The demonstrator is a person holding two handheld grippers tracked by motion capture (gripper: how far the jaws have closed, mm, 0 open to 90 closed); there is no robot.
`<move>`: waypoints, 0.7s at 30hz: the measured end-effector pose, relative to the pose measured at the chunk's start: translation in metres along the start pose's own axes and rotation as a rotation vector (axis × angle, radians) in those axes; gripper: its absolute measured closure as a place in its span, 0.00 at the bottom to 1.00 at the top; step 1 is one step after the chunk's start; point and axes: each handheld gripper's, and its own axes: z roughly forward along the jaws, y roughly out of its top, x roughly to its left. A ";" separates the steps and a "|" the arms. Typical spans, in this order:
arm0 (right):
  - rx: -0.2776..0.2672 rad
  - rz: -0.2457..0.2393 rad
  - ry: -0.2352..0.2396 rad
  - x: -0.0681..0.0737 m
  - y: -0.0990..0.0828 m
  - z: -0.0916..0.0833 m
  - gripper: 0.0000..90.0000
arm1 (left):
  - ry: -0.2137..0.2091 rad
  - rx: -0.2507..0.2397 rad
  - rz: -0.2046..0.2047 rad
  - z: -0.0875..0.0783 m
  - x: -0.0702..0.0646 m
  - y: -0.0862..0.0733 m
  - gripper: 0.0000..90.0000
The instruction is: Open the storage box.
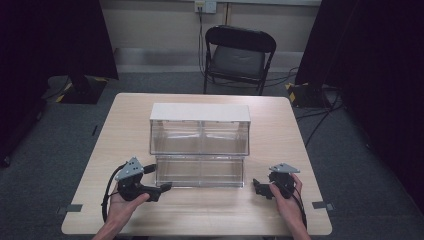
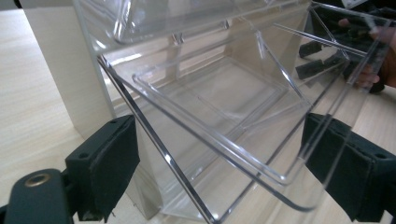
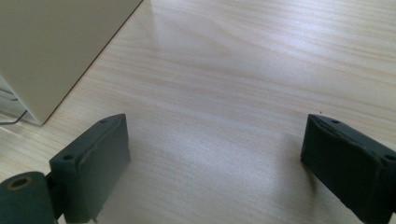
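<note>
High view puts the clear two-tier bin (image 1: 200, 150) at the centre of the frame on the wooden table (image 1: 280, 210), with its pale back panel toward the chair (image 1: 239, 57) at the top. The lower drawer (image 1: 200, 172) of that bin stands tipped out toward the person, and the upper one above it looks shut.

At lower left of that frame the left gripper (image 1: 165, 186) sits just beside the drawer's left front corner. In the left gripper view its black pads (image 2: 109, 163) stand wide apart, with the drawer's clear front rim (image 2: 205, 144) running between them; neither pad seems to press on the plastic, though the transparent wall makes the right-hand side harder to read. At lower right of the high view the right gripper (image 1: 258, 186) rests near the drawer's other corner but apart from it. The right gripper view shows its jaws spread over bare table, the bin's pale side panel (image 3: 56, 51) in the upper left.

To my eye the drawer has been swung open and the left tongs are letting go of its rim. The next move, I would guess, needs that gripper backed off the lip without dragging the drawer, since the light plastic could tip shut or shift the whole bin.
</note>
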 end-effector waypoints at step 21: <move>0.001 0.002 -0.001 0.000 0.000 0.000 0.08 | 0.011 0.000 -0.028 0.004 0.000 0.006 0.09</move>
